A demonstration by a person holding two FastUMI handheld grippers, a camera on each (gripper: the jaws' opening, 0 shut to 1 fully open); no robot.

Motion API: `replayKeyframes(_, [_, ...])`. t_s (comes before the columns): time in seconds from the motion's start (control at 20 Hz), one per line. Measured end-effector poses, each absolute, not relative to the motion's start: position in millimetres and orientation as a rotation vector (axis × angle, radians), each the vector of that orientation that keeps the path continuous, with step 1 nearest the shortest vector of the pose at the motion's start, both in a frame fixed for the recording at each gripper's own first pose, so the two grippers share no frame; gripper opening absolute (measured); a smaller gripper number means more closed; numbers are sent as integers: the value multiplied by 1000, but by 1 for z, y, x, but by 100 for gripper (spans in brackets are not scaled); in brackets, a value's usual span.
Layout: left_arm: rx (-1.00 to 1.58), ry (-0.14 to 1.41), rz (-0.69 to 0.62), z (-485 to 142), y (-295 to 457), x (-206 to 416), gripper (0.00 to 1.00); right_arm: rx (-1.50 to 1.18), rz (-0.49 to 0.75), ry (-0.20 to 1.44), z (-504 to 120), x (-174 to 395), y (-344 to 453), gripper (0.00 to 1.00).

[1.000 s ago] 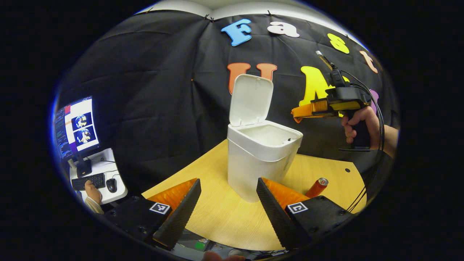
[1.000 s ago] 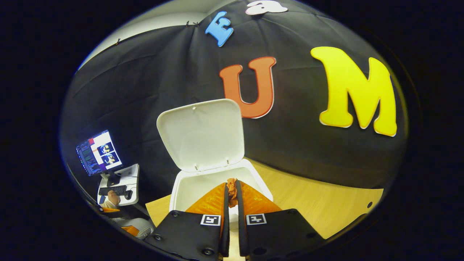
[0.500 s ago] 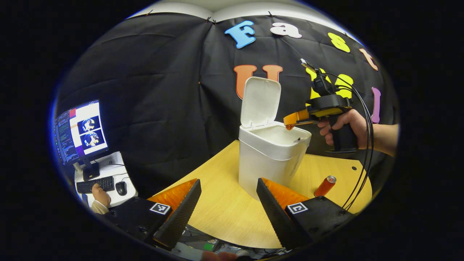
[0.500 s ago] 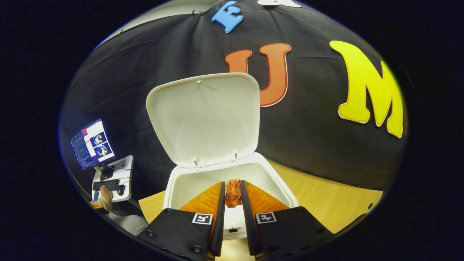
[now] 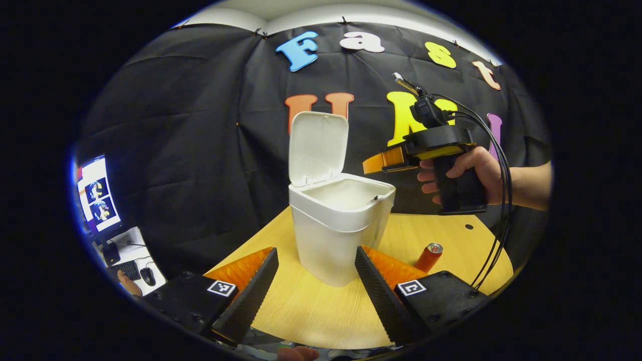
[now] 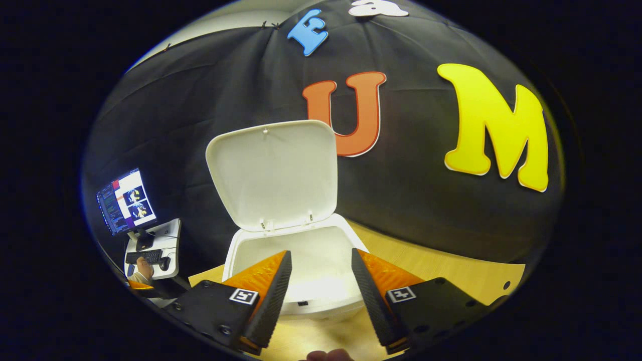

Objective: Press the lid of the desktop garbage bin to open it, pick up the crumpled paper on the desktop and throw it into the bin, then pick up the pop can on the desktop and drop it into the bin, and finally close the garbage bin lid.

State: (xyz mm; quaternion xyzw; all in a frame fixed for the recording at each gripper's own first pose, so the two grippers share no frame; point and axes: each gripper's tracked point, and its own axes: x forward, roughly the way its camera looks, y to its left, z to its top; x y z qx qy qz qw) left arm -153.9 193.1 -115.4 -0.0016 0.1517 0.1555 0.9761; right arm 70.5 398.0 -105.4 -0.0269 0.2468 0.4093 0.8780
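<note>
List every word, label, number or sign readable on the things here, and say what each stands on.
None can be quoted.
pop can: any print is too small to read.
garbage bin: plain, no text visible.
square markers on the left gripper and the right gripper: black-and-white patterns, no words.
monitor: too small and blurred to read.

Right gripper [image 6: 321, 273] agape, empty — above lidless-open bin [image 6: 301, 281].
</note>
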Motion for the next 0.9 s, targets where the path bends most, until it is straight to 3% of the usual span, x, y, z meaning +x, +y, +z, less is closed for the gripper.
replayKeyframes(0.1, [16,302,261,-117,182,-144,100,-31,834,455,-84,66,375,84])
replayKeyframes(0.15, [22,296,228,-117,172,-139,100,-30,819,423,-74,63,361,82])
replayKeyframes(0.45, [48,291,10,-125,106,-108,100,-62,643,248,-30,50,249,88])
replayKeyframes(0.7, [56,289,-160,-132,49,-86,100,-66,419,220,-25,36,137,89])
replayKeyframes(0.9, [75,296,-247,-140,16,-79,100,-54,325,190,-19,16,76,90])
